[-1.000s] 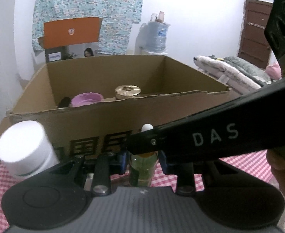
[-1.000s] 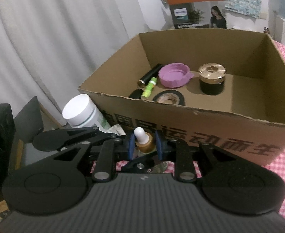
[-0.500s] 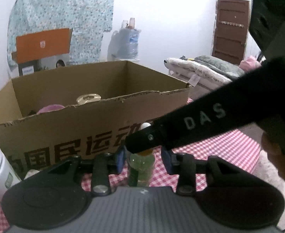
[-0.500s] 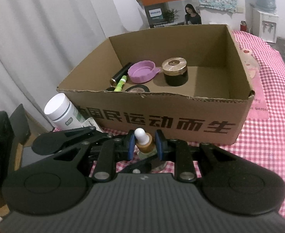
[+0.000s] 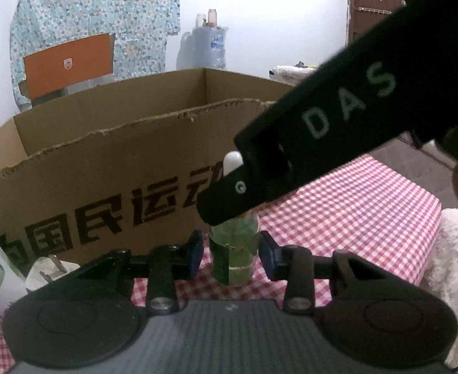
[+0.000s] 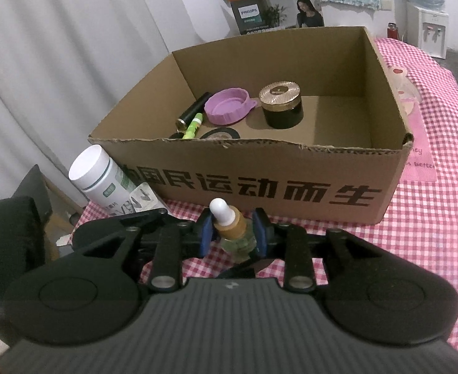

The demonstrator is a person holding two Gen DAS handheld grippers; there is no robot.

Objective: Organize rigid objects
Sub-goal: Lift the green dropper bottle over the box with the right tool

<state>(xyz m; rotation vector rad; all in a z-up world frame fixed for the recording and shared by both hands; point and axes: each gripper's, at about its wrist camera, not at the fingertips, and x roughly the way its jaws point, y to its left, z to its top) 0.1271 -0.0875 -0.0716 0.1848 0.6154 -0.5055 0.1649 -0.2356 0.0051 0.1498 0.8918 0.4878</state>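
A dropper bottle [image 6: 230,224] stood upright on the red-checked tablecloth [image 6: 428,218], pinched at its tan collar by the right gripper [image 6: 232,233], whose blue pads [image 6: 205,233] pressed it from both sides. The left gripper [image 5: 232,254] bracketed the bottle's glass body lower down, its fingers spread with a gap on each side. Just behind, a cardboard box [image 6: 260,187] printed with Chinese characters held a black jar with a gold lid [image 6: 281,106], a purple lid [image 6: 227,110], a black tube [image 6: 193,112], a green tube [image 6: 193,126] and a roll of black tape [image 6: 219,134]. A white supplement bottle [image 6: 99,177] leaned beside the box's left corner.
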